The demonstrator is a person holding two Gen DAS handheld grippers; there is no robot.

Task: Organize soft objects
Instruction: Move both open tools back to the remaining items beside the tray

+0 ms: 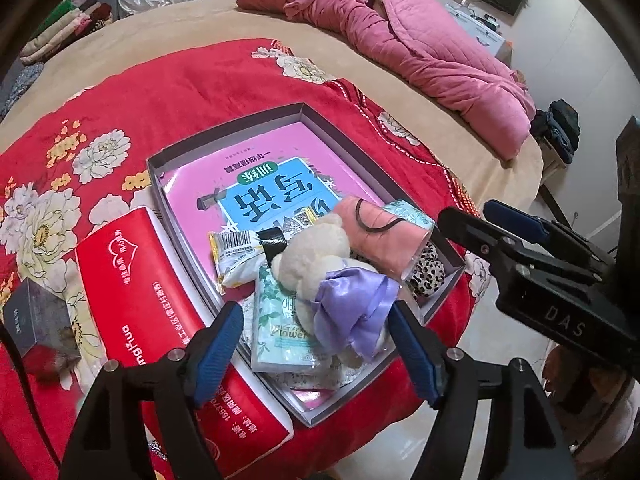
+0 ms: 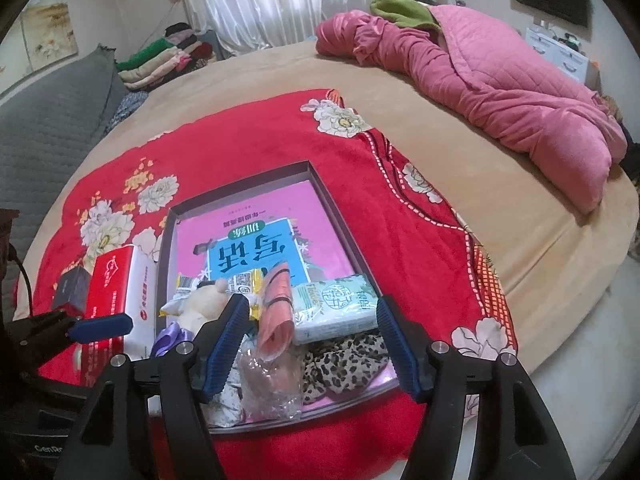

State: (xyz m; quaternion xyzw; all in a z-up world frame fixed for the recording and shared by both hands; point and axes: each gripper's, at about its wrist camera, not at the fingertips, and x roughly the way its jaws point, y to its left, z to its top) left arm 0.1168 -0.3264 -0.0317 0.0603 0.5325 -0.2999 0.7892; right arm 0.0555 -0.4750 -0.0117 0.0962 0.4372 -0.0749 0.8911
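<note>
A shallow grey box [image 1: 224, 128] [image 2: 240, 184] lies on a red floral blanket and holds a pink book and a heap of soft things. In the heap are a cream plush bear [image 1: 312, 252] [image 2: 204, 300] with a purple satin bow [image 1: 356, 300], a tissue pack [image 1: 280, 328] [image 2: 336, 308], a pink cloth in clear wrap [image 1: 380, 236] [image 2: 276, 312] and a leopard-print cloth [image 1: 430, 272] [image 2: 344, 364]. My left gripper [image 1: 316, 344] is open just above the bear and tissue pack. My right gripper [image 2: 308, 344] is open above the wrapped cloth and leopard cloth.
A red tissue box [image 1: 160, 320] [image 2: 116, 292] lies left of the grey box, with a small dark box [image 1: 36, 320] beyond it. A pink quilt [image 1: 400, 40] [image 2: 500, 80] lies on the tan bed. Folded clothes [image 2: 168, 56] are stacked at the back left. The bed edge is near on the right.
</note>
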